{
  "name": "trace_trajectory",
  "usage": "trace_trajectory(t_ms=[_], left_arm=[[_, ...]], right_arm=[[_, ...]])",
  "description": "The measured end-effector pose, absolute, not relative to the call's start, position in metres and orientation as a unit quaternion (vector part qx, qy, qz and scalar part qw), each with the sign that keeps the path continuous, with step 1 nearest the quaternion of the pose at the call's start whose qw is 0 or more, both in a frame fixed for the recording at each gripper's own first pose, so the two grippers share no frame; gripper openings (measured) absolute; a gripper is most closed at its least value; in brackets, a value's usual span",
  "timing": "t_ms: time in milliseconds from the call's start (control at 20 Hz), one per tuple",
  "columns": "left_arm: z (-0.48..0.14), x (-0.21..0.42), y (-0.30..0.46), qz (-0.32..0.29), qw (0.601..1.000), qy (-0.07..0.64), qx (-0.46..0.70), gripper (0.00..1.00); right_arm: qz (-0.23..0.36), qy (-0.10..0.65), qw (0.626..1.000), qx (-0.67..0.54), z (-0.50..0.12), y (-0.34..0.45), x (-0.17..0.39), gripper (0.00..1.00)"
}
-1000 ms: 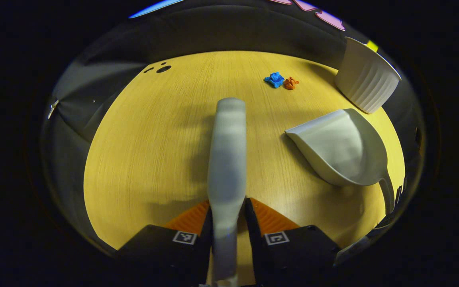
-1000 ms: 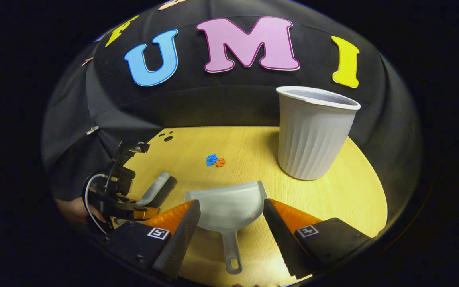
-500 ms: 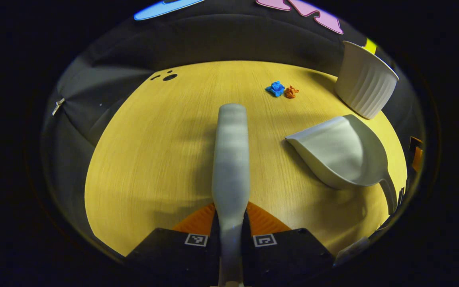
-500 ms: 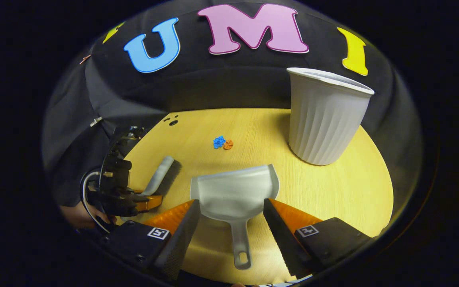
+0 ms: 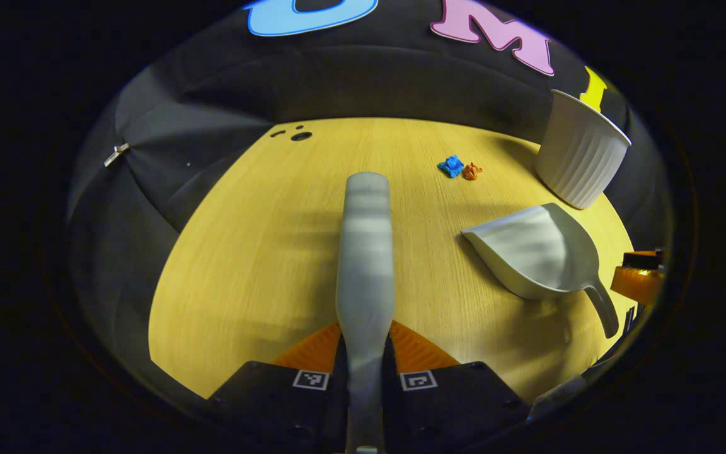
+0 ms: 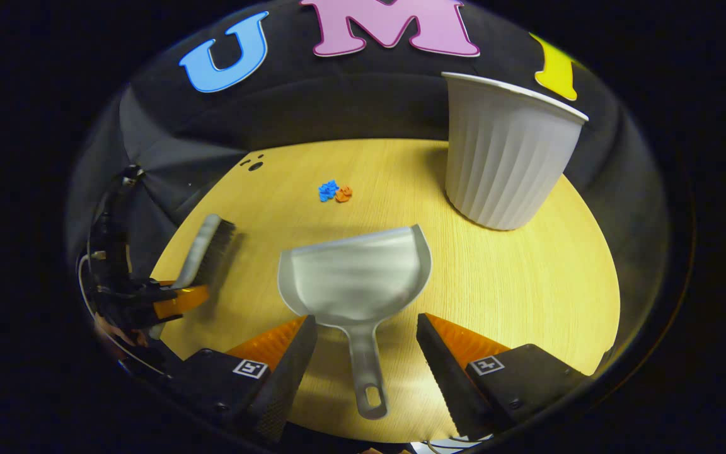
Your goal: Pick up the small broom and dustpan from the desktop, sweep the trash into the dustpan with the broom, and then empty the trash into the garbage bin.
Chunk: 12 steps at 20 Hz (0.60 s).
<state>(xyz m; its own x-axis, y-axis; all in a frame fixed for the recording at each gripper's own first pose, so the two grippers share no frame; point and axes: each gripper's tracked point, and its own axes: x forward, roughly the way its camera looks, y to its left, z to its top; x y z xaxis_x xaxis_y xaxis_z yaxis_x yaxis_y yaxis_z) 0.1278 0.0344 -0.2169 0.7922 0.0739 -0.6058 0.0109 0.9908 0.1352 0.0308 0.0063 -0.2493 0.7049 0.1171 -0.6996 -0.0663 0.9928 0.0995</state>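
Currently my left gripper [image 5: 366, 353] is clamped on the handle of the small broom [image 5: 366, 252], both fingers pressing it, the broom running straight ahead along the gripper's own line with the bristle head lifted off the desktop [image 5: 243, 252]. My right gripper [image 6: 366, 353] is spread wide and grasps nothing; the dustpan [image 6: 353, 274] lies flat on the desktop directly ahead of it, its handle pointing back into the gap between the two fingers, touching neither, and its open mouth facing away toward the trash. So the dustpan's long axis lines up with the right gripper's reach, and I judge the right hand far the nearer one for taking it. Beyond the dustpan's mouth sit the blue scrap [image 6: 328, 190] and orange scrap [image 6: 343, 193], touching each other, well apart from the pan. Farthest, off to the right, stands the garbage bin [image 6: 505, 164], upright.
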Motion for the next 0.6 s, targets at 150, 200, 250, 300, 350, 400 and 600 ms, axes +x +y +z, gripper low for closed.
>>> trace_trajectory(t_ms=[150, 200, 250, 300, 350, 400, 600], left_arm=[[-0.211, 0.12, 0.04, 0.027, 0.946, 0.318, 0.049, 0.27], [-0.208, 0.116, 0.043, 0.032, 0.947, 0.316, 0.049, 0.27], [-0.207, 0.113, 0.046, 0.035, 0.947, 0.316, 0.052, 0.27], [-0.206, 0.111, 0.049, 0.038, 0.946, 0.317, 0.054, 0.27], [-0.207, 0.109, 0.053, 0.043, 0.945, 0.318, 0.055, 0.27], [-0.207, 0.106, 0.056, 0.048, 0.945, 0.32, 0.051, 0.27], [-0.209, 0.097, 0.061, 0.06, 0.943, 0.325, 0.036, 0.27]], right_arm=[[0.048, 0.412, 0.91, 0.02, -0.279, 0.007, 0.03, 0.99], [0.05, 0.424, 0.904, 0.019, -0.286, 0.008, 0.029, 0.99], [0.051, 0.435, 0.898, 0.027, -0.294, 0.011, 0.027, 1.0], [0.05, 0.442, 0.895, 0.037, -0.301, 0.014, 0.027, 1.0], [0.047, 0.448, 0.892, 0.042, -0.308, 0.013, 0.029, 1.0], [0.045, 0.453, 0.89, 0.041, -0.314, 0.013, 0.03, 1.0], [0.042, 0.461, 0.886, 0.02, -0.329, 0.009, 0.037, 1.0]])
